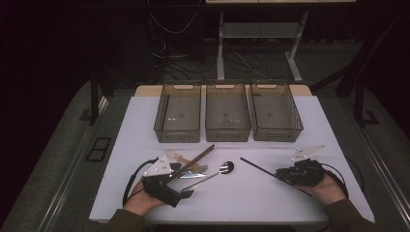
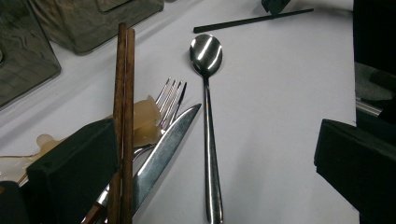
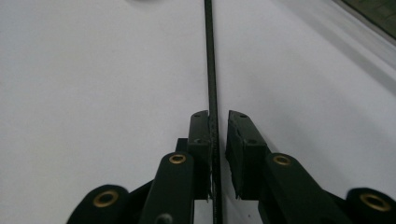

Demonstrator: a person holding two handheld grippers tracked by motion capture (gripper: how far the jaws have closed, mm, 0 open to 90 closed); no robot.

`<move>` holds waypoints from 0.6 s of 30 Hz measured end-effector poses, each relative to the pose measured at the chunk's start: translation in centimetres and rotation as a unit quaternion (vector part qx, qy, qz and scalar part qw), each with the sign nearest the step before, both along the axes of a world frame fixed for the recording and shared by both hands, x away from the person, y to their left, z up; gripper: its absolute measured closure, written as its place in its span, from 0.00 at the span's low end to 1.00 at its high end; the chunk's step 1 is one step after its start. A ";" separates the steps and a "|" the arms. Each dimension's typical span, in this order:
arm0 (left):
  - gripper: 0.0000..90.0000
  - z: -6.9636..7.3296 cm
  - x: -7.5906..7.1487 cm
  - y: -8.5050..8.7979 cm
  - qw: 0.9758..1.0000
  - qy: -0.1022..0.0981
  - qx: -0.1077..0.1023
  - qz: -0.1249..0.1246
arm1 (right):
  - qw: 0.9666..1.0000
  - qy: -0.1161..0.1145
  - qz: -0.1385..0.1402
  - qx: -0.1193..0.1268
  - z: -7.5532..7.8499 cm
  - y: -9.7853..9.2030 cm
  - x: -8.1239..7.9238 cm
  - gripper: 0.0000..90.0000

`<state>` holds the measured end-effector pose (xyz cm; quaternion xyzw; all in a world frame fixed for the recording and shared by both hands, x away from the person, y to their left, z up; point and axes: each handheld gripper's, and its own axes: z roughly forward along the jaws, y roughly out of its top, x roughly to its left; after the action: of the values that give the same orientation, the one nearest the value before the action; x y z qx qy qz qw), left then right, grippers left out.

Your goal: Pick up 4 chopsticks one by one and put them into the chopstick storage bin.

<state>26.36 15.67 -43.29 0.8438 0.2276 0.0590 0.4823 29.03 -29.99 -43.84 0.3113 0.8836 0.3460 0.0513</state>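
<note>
My right gripper (image 1: 281,174) (image 3: 218,114) is shut on a thin black chopstick (image 1: 256,166) (image 3: 209,56) that runs straight out between its jaws, low over the white table; a sliver of light shows by the right pad. My left gripper (image 1: 182,181) (image 2: 210,158) is open wide over a cluster of cutlery. A steel spoon (image 1: 225,168) (image 2: 206,53) lies between its jaws. A pair of brown chopsticks (image 1: 196,159) (image 2: 124,79) runs past its left jaw, over a knife (image 2: 163,149), a fork (image 2: 172,95) and a pale cream piece (image 2: 144,121).
Three smoky see-through bins (image 1: 178,133) (image 1: 227,131) (image 1: 278,131) stand side by side at the back of the white table (image 1: 241,203). Cables and metal table legs sit on the floor beyond. The black chopstick's far end (image 2: 252,21) lies past the spoon.
</note>
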 end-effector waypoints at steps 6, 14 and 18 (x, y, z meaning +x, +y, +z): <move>0.00 0.0 0.0 0.0 1.000 -0.003 0.000 0.000 | 1.000 0.007 0.006 -0.010 -0.5 0.3 0.1 0.91; 0.00 0.0 -0.1 0.0 1.000 -0.004 0.001 -0.001 | 1.000 0.002 0.005 -0.014 -0.6 0.3 0.0 0.95; 0.00 0.0 -0.1 -0.1 1.000 -0.004 0.003 -0.002 | 1.000 0.002 0.004 -0.016 -0.6 0.4 0.0 0.96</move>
<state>26.24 15.60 -43.25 0.8455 0.2235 0.0623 0.4810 29.06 -29.63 -44.43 0.3078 0.8902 0.3315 0.0528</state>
